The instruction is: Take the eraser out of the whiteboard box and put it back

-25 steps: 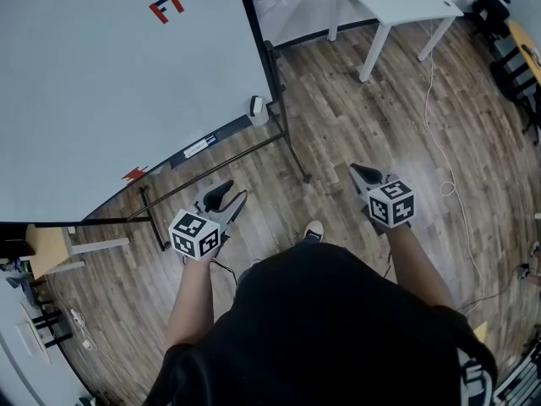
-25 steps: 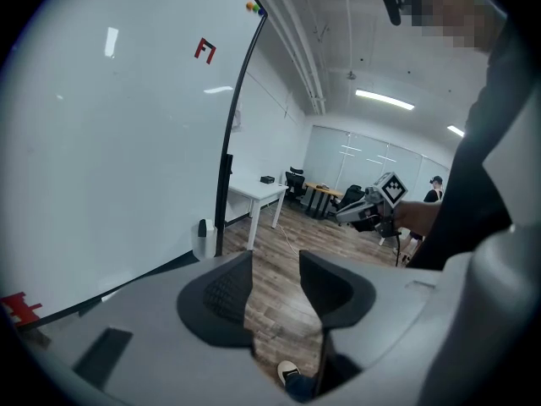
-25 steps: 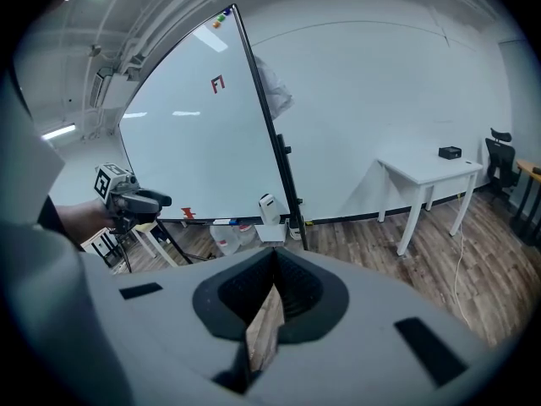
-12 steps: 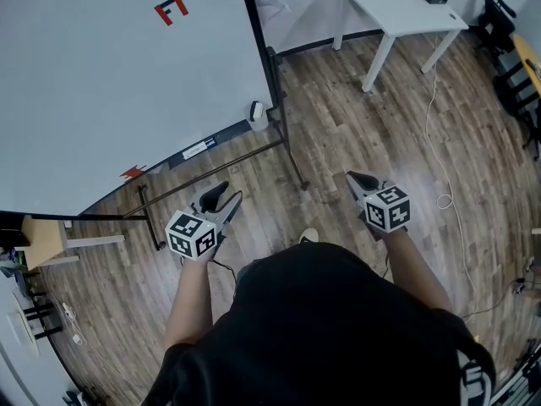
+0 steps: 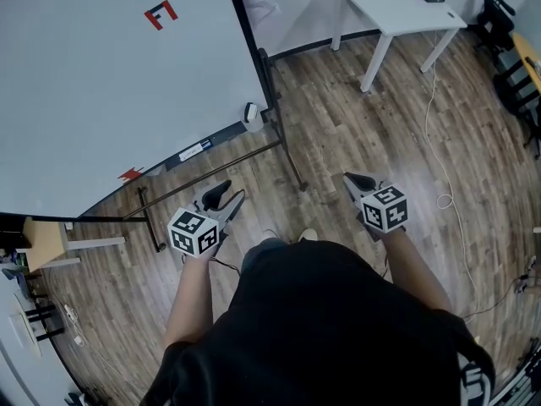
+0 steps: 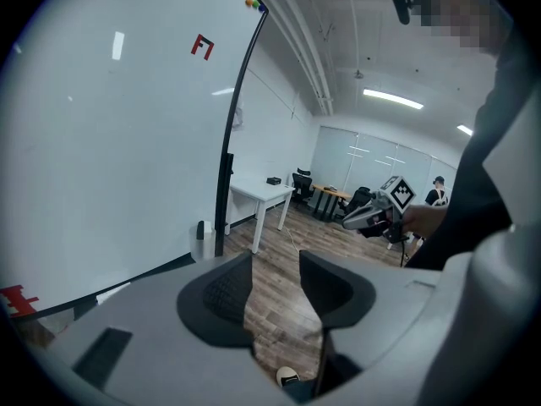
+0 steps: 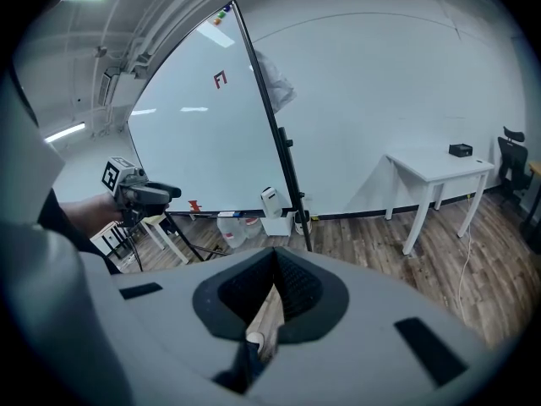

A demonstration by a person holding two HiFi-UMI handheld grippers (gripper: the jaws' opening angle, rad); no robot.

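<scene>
The task has hardly begun, judging by how things lie. The eraser [image 7: 270, 199] stands upright in the box [image 7: 277, 225] at the whiteboard's [image 5: 110, 83] lower right corner, just beside the stand's dark leg. It shows as a small white block with a dark face, and nothing touches it.

Both grippers hang low in front of the person, over bare wood floor and well apart from the box. The left gripper [image 5: 226, 197] is on the near left, pointing up toward the board's bottom rail. Its jaws are spread, with only floorboards and the toe of a shoe showing through the gap. The right gripper [image 5: 357, 180] is on the near right, aimed roughly at the board's corner. Its jaws are pressed together at the tips and pinch nothing. A white table [image 5: 397, 2] stands far right, out of the way.

Nothing is done yet and all of it is left. A gripper has to reach forward to the corner, close on the eraser and lift it clear of the box. Then it must lower the eraser back in and let go. The left gripper looks the readier of the two, being already spread. The right one would first have to part its jaws.
</scene>
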